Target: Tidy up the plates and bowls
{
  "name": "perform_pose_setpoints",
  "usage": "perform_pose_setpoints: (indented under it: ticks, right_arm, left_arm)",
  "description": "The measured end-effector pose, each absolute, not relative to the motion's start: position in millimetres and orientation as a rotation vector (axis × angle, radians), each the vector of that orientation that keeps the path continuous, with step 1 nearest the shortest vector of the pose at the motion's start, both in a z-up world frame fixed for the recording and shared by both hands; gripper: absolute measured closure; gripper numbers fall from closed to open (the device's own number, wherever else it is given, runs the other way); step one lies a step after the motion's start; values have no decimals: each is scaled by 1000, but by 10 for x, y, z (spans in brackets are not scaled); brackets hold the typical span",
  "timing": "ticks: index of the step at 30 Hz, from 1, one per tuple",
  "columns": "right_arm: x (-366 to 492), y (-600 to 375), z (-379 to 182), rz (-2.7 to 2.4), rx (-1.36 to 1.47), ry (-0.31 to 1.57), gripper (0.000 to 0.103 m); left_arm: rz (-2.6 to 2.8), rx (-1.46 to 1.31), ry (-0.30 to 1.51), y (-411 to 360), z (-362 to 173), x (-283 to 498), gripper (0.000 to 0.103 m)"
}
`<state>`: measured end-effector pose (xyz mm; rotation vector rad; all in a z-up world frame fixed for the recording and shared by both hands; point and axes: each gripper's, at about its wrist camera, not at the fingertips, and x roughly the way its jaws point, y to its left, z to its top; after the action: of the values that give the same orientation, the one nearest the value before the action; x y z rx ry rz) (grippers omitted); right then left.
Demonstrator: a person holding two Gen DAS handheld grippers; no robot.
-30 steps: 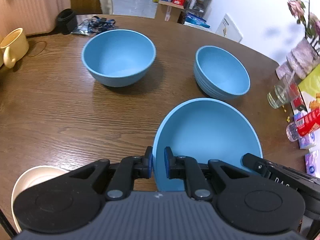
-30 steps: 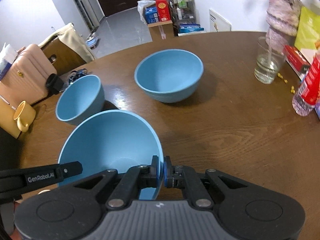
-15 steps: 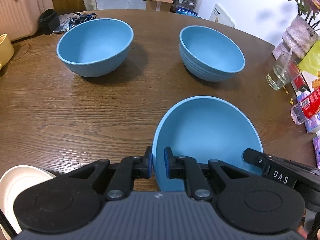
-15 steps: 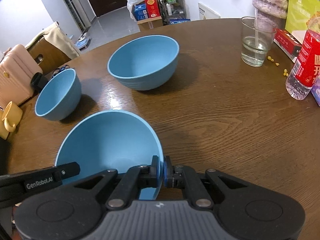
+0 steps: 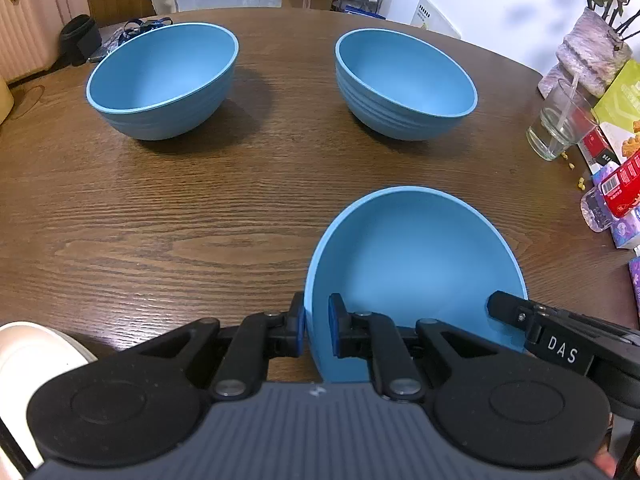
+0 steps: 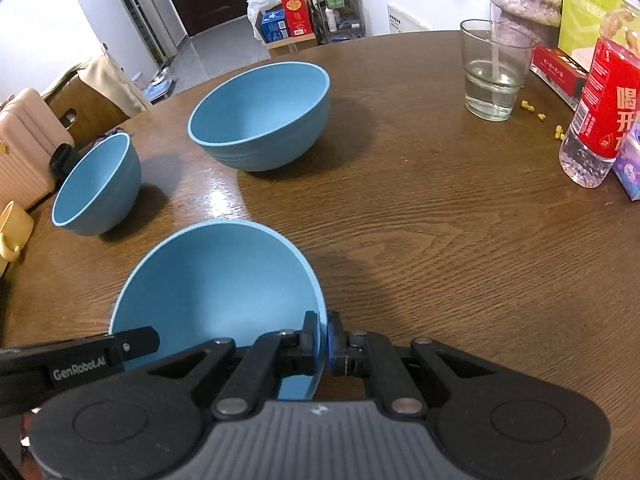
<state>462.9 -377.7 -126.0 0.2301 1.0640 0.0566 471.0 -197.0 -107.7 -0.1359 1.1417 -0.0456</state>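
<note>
- The smooth matte-blue round bowl point(image 5: 416, 264) is pinched by its rim on two sides: the left gripper point(image 5: 316, 330) clamps the left edge, the right gripper point(image 6: 323, 338) the opposite one
- Each rim sits between a pair of fingers; the bowl's hollow opens just ahead of them, above the dark wood-grain table point(image 5: 168, 208)
- Best handled level and lowered evenly — two thin rim grips could twist or slip if one side leads
- Further ahead stand two more blue ribbed bowls, one left point(image 5: 160, 80) and one right point(image 5: 404, 84), well apart — likely stacking partners
- A clear drinking glass point(image 6: 494, 70) stands off to the right
</note>
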Motion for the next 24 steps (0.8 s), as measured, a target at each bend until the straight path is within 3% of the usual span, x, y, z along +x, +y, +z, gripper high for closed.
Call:
perform_pose_setpoints:
  ticks: [11, 15, 18, 21, 23, 24]
  right_arm:
    - [4620, -3770, -1251, 62, 226, 1055, 98]
    - [4605, -3780, -1224, 63, 227, 1048, 90]
    - [4580, -3806, -1186, 57, 227, 1039, 88]
    - [4531, -3852, -1126, 50, 234, 1023, 68]
    - [4497, -3875, -1076, 52, 235, 1011, 51]
    - [4484, -3887, -1056, 54, 233, 1007, 46]
  left_arm:
    - [-50, -132, 1148, -1982, -1104, 4696, 89]
    - [-52, -135, 1141, -1960, -1084, 4677, 86]
    - [-40, -136, 1128, -1919, -1046, 4656, 70]
    - [-28, -136, 1102, -1852, -966, 4617, 56]
    - [-21, -136, 1084, -1794, -900, 4583, 35]
    - [-16, -134, 1072, -1767, -863, 4562, 30]
